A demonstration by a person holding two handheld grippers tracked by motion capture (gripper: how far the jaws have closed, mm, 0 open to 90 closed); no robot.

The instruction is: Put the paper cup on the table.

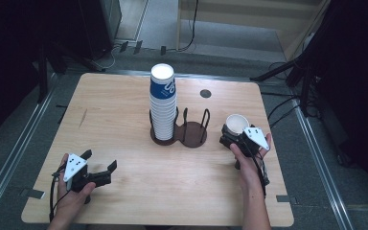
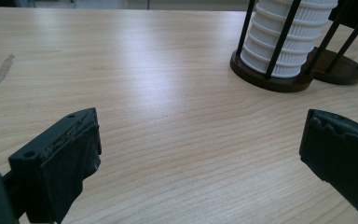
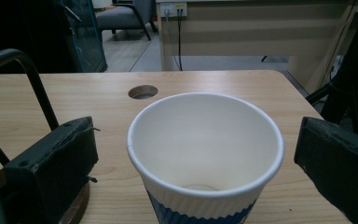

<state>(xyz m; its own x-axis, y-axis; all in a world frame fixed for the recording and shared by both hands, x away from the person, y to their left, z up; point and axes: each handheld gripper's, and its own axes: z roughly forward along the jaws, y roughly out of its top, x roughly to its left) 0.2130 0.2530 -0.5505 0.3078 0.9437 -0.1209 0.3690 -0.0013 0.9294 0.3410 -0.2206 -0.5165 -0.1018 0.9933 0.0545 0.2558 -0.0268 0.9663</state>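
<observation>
The right gripper [image 3: 196, 154] has its black padded jaws apart around a smooth paper cup [image 3: 205, 154] at centre frame, not touching. The left gripper [image 2: 200, 154] is also spread, over pale wood-grain table [image 2: 168, 93]; ribbed stacked cups [image 2: 289, 37] in a dark wire holder [image 2: 270, 79] stand upper right.

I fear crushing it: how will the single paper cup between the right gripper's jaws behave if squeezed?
The paper cup looks thin-walled and empty, so it is probably light and may buckle under a hard pinch. Its ribbed blue sleeve should give some grip. Standing upright on the table, it would likely tip if nudged near the rim.
</observation>
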